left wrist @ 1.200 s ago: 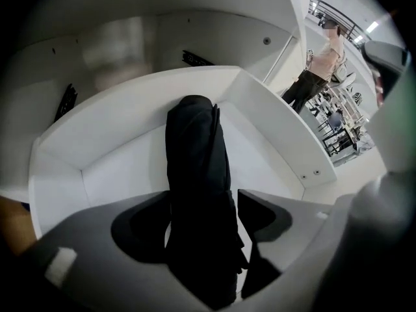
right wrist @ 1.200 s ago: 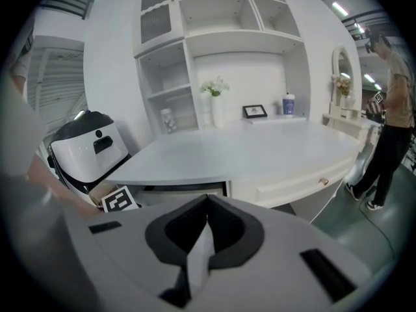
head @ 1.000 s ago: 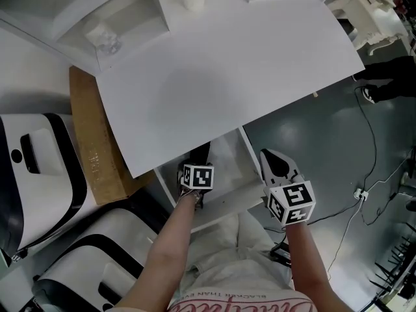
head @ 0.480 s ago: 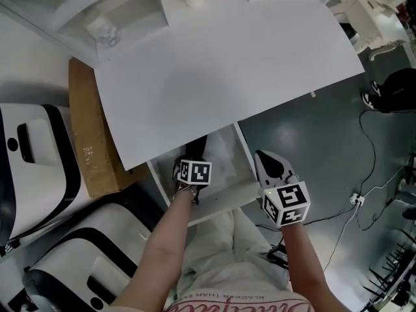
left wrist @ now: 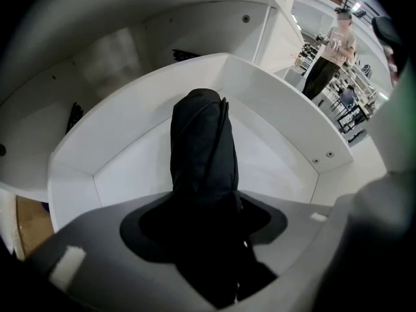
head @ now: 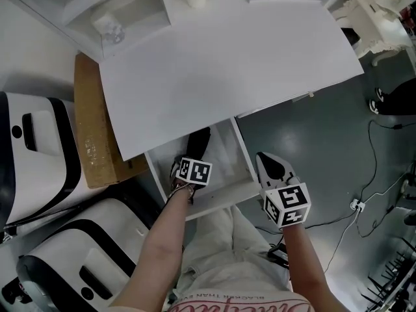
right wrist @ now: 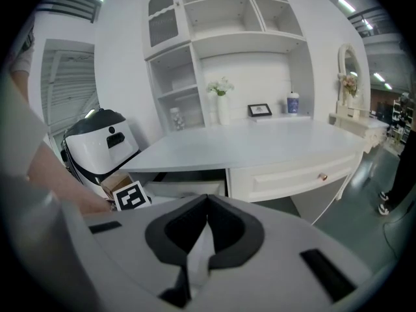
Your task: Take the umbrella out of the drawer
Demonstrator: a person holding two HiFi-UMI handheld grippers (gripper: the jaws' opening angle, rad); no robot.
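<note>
A folded black umbrella [head: 199,143] lies lengthwise in the open white drawer [head: 245,163] under the desk top [head: 227,57]. My left gripper [head: 191,176] points steeply down into the drawer at the umbrella's near end. In the left gripper view the umbrella [left wrist: 202,148] fills the gap between the closing jaws of the left gripper [left wrist: 209,242], and no space shows beside it. My right gripper [head: 271,167] hangs outside the drawer's right wall, over the grey floor. In its own view the right gripper [right wrist: 206,203] is shut and holds nothing.
A brown cardboard box [head: 95,135] and white-and-black machines [head: 36,149] stand left of the drawer. Cables [head: 370,194] run over the floor at the right. A second, closed drawer with a knob [right wrist: 321,176] sits to the right. A person [left wrist: 331,51] stands far behind.
The left gripper stays low over the umbrella's near end. The right gripper has drifted slightly toward the drawer's right side. The umbrella has not left the drawer.
</note>
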